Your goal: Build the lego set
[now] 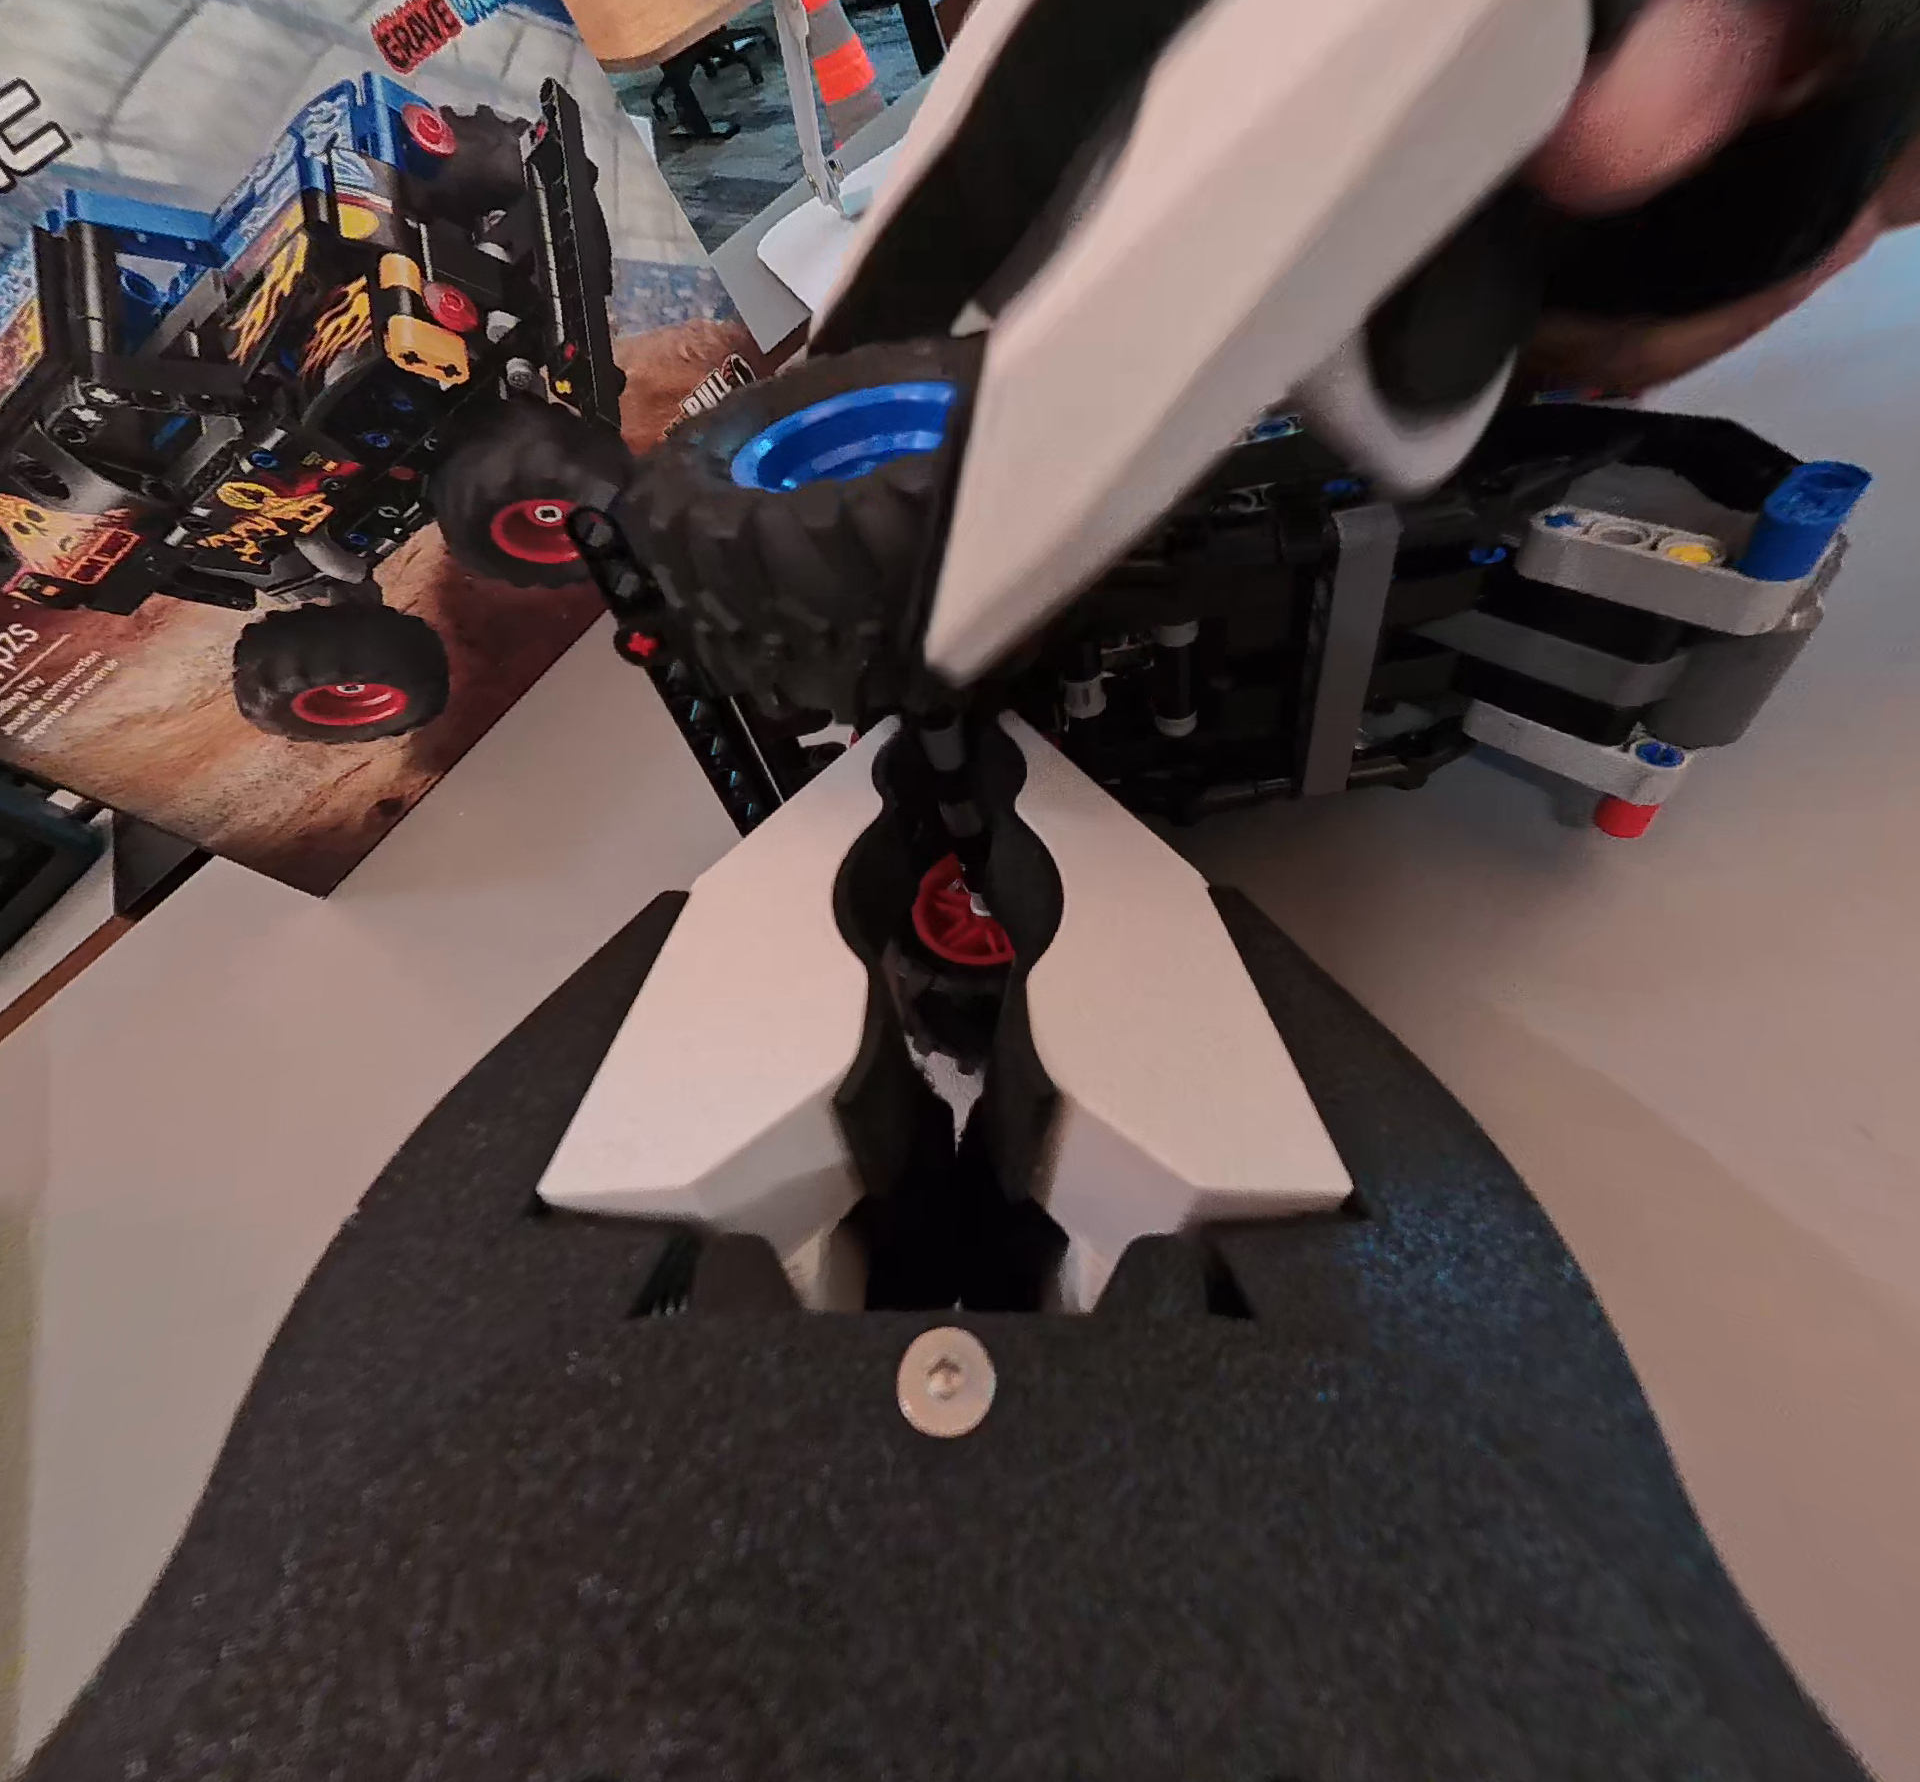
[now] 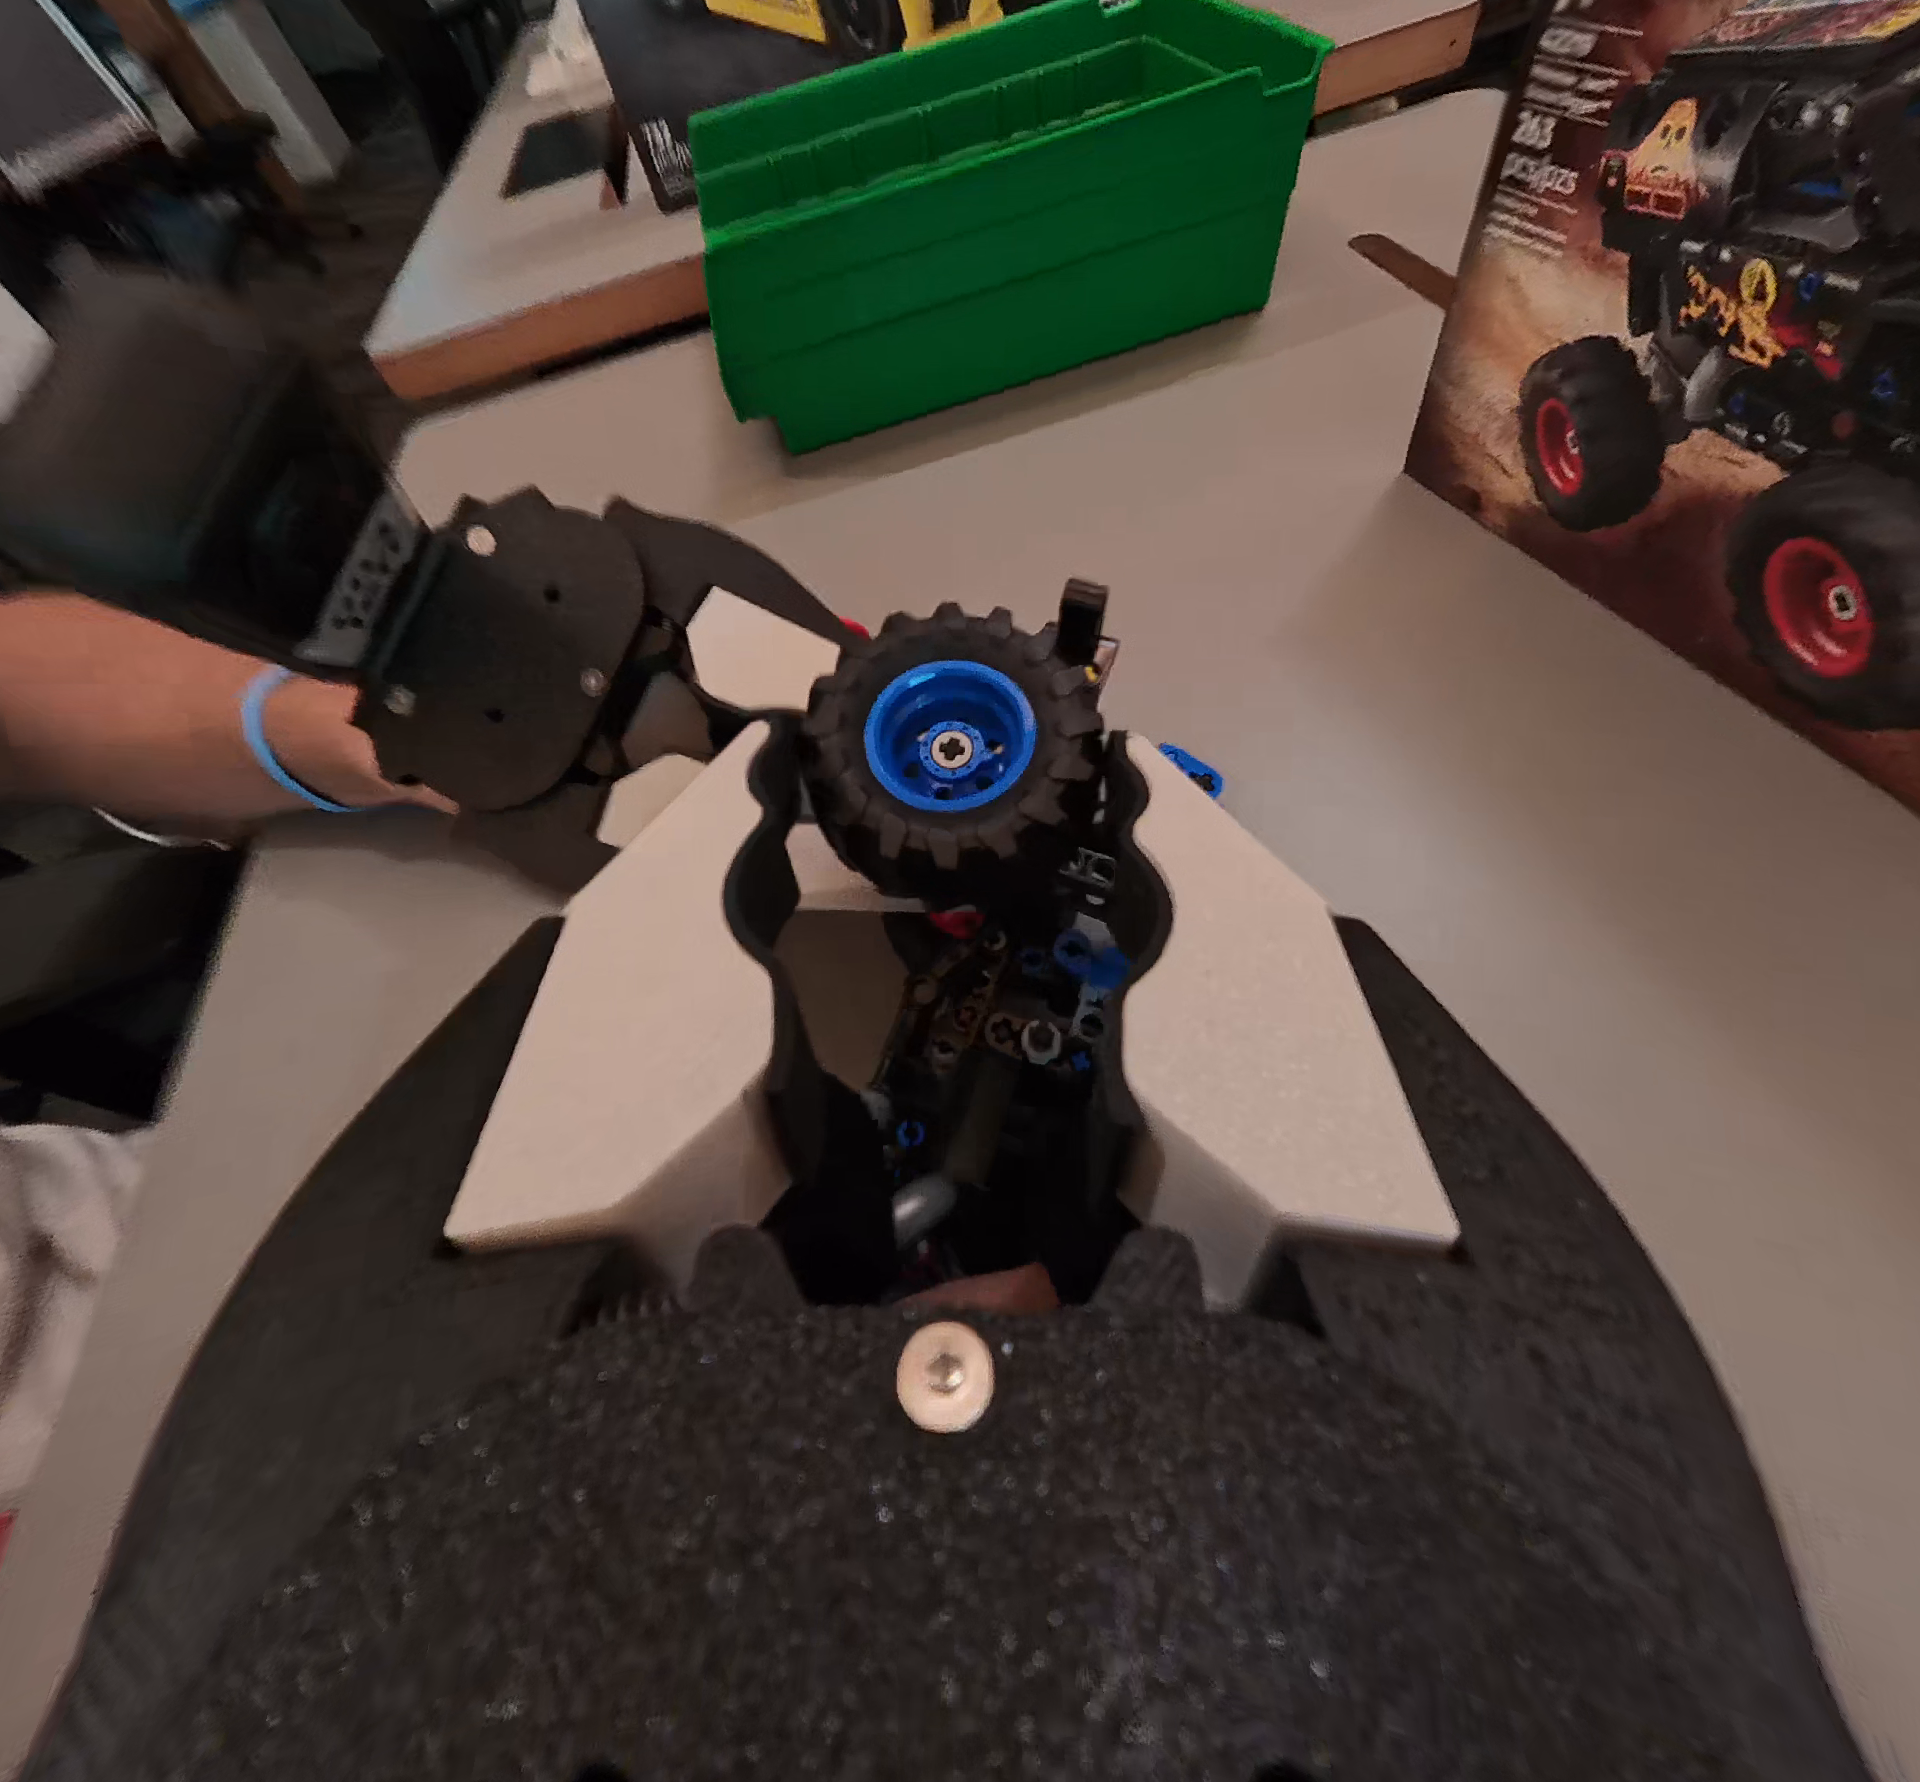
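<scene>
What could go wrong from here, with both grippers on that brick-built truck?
The left gripper pinches only a thin black axle with a red gear; a twist could pop that piece loose. The right gripper straddles the blue-hubbed wheel on the truck chassis, so the wheel might pull off. Both grippers crowd the same corner, so they could collide.

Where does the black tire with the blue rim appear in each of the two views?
Left wrist view: the tire is above the middle, lying on its side, beside the white finger of the right gripper.
Right wrist view: the tire is at the middle, its rim facing the camera, between the gripper's own fingertips.
Shared landmark: the monster truck box standing on the table.
</scene>
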The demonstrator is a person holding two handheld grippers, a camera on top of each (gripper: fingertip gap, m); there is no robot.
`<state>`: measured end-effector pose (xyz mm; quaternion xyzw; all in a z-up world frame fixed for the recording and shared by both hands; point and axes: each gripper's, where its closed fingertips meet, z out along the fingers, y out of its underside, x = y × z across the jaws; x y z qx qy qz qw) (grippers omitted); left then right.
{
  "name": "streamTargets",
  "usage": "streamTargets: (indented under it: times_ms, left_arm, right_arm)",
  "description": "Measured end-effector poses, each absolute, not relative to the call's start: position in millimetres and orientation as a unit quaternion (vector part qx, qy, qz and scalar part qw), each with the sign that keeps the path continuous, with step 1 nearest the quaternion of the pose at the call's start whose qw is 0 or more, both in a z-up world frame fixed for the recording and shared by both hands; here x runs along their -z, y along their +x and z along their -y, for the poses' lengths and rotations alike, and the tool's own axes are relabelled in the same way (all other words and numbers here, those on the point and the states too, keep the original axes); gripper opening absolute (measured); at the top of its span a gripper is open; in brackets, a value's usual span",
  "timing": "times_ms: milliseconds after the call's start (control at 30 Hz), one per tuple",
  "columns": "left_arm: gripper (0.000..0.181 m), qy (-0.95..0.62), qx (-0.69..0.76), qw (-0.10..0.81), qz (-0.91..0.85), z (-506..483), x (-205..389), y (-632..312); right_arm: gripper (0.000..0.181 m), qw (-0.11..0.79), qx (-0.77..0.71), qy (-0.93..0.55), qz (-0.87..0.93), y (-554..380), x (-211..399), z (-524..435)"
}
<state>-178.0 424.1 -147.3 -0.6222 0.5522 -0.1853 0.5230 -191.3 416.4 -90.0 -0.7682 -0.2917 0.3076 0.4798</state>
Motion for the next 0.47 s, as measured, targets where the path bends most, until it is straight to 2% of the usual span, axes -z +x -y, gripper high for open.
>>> streamTargets:
  times_ms: [100,200,467]
  left_arm:
    - [0.008,-0.621,0.186,0.524,-0.553,-424,147,-178]
    - [0.008,-0.610,0.173,0.533,-0.560,-423,146,-178]
    - [0.007,-0.614,0.184,0.530,-0.555,-421,144,-178]
  right_arm:
    - [0.050,0.481,-0.367,-0.760,0.238,-170,61,-413]
    - [0.050,0.477,-0.333,-0.774,0.251,-149,54,-396]
    - [0.042,0.434,-0.207,-0.811,0.334,-132,108,-338]
